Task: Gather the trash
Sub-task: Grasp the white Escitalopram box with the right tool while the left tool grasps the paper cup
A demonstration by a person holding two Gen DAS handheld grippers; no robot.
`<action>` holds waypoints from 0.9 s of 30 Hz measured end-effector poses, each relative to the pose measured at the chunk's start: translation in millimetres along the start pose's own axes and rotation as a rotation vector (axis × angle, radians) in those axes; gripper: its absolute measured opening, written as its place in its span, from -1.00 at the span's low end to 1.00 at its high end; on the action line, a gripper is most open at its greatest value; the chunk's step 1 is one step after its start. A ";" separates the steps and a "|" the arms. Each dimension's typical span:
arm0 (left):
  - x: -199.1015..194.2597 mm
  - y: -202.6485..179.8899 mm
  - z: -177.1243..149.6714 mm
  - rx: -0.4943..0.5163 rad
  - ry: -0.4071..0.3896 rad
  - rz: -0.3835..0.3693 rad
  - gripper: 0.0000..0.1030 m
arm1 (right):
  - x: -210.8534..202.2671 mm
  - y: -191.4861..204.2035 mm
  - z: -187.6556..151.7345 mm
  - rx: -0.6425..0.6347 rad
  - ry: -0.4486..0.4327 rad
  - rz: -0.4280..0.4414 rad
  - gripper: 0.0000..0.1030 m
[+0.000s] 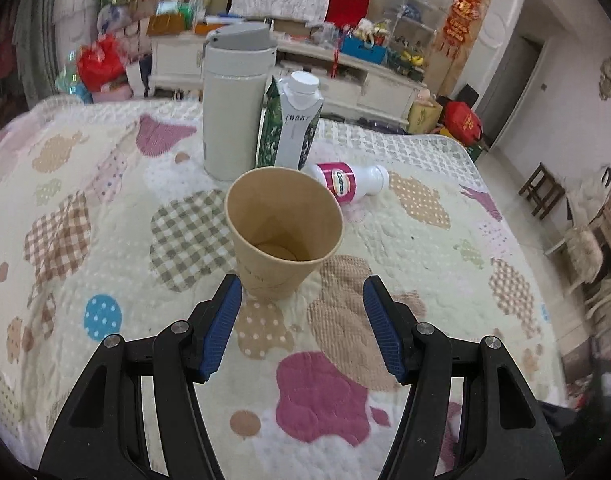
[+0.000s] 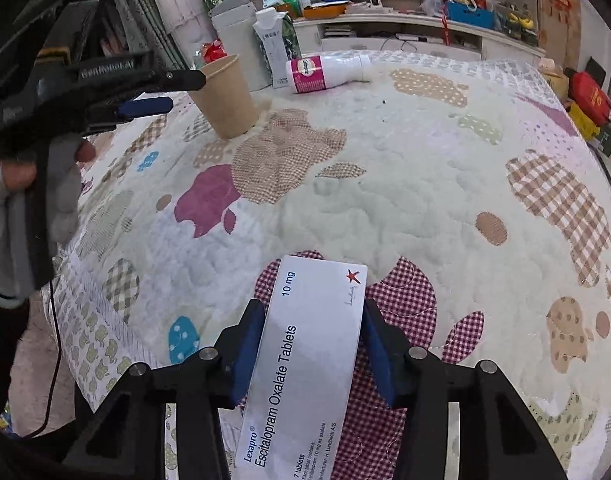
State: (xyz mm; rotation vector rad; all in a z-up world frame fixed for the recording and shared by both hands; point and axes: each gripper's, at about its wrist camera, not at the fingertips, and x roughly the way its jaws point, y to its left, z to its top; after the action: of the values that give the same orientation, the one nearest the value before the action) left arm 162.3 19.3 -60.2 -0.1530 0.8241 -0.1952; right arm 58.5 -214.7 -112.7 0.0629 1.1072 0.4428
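A brown paper cup (image 1: pixel 283 232) stands upright and empty on the patchwork quilt. My left gripper (image 1: pixel 301 292) is open around the cup's base, with a clear gap at the right pad. From the right wrist view the left gripper (image 2: pixel 177 92) reaches toward the cup (image 2: pixel 225 96), held by a gloved hand (image 2: pixel 45 184). My right gripper (image 2: pixel 313 340) is shut on a white tablet box (image 2: pixel 305 360), both blue pads against its long sides. A white bottle with a pink label (image 1: pixel 349 182) (image 2: pixel 325 72) lies on its side behind the cup.
A tall grey flask (image 1: pixel 233 108) (image 2: pixel 235 32) and a green-and-white carton (image 1: pixel 297 124) (image 2: pixel 273 48) stand behind the cup. The quilt (image 2: pixel 405 168) covers a bed. Cluttered cabinets (image 1: pixel 345 76) line the far wall; a wooden stool (image 1: pixel 541 196) stands at the right.
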 end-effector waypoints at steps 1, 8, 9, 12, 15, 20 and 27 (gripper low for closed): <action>3.1 -0.1 -2.3 0.009 -0.021 0.004 0.28 | 0.0 -0.3 0.2 0.002 0.001 0.005 -0.08; 34.6 11.8 1.6 0.000 -0.086 0.003 0.35 | 2.2 -2.9 2.6 0.013 0.005 0.027 -0.08; 39.4 14.5 3.8 -0.013 -0.082 -0.003 0.40 | 2.4 -2.5 2.6 0.012 0.005 0.027 -0.08; 52.6 19.9 10.4 -0.038 -0.073 -0.010 0.41 | 3.6 -1.5 4.1 0.006 0.009 0.026 -0.08; 61.7 22.7 15.8 -0.061 -0.061 -0.021 0.41 | 5.4 -1.7 6.1 0.004 0.009 0.027 -0.08; 63.3 24.7 16.5 -0.096 -0.047 -0.068 0.35 | 5.5 -1.9 7.6 0.002 0.007 0.029 -0.08; 35.5 -13.1 9.4 0.003 0.006 -0.069 0.29 | -6.7 -8.7 9.4 0.016 -0.030 0.016 -0.09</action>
State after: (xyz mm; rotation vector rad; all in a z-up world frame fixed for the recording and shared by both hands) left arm 191.3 -1.0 -76.4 -0.1785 0.8255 -0.2623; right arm 67.0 -223.5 -105.1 0.0924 1.0817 0.4461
